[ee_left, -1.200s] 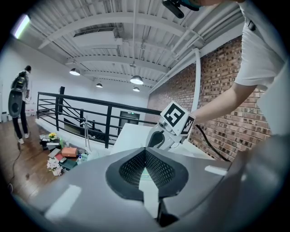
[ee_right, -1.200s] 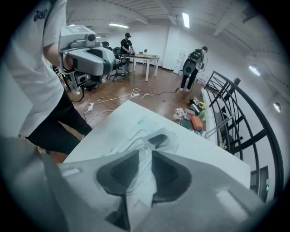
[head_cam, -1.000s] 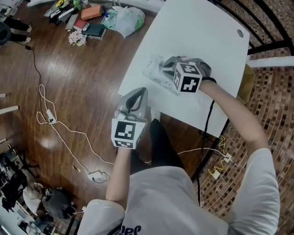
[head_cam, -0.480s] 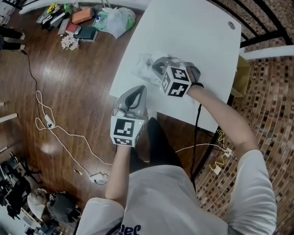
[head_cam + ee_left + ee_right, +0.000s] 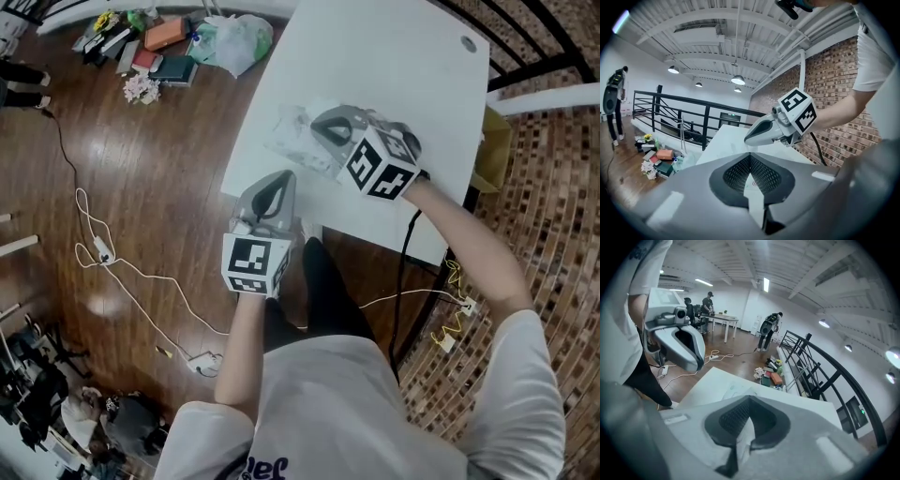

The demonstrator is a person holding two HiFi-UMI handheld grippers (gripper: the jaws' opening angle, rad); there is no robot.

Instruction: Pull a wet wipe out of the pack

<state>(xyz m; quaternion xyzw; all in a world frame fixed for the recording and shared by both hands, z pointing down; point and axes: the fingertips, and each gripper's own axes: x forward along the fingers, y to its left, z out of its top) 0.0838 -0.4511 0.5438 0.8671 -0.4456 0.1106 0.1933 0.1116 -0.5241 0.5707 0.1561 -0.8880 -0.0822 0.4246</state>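
Observation:
The wet wipe pack (image 5: 292, 133), clear and crinkled, lies on the white table (image 5: 394, 75) near its left edge. My right gripper (image 5: 321, 124) hangs tilted just over it. Its jaws have just been closing and now stand shut, with a pale strip of wet wipe (image 5: 743, 430) pinched between the pads. In the right gripper view (image 5: 750, 399) the pack (image 5: 733, 391) shows just beyond the tips. My left gripper (image 5: 274, 187) sits at the table's near edge, short of the pack. In its own view (image 5: 750, 155) the tips meet and nothing is held.
Books, flowers and a plastic bag (image 5: 239, 37) lie on the wood floor left of the table, along with a white cable (image 5: 103, 248). The table has a cable hole (image 5: 467, 43) at its far right. A black railing (image 5: 811, 362) stands beyond; people stand far off.
My right gripper's jaws closed at the pack, then it rose and tilted. The left gripper stayed at the table's edge.

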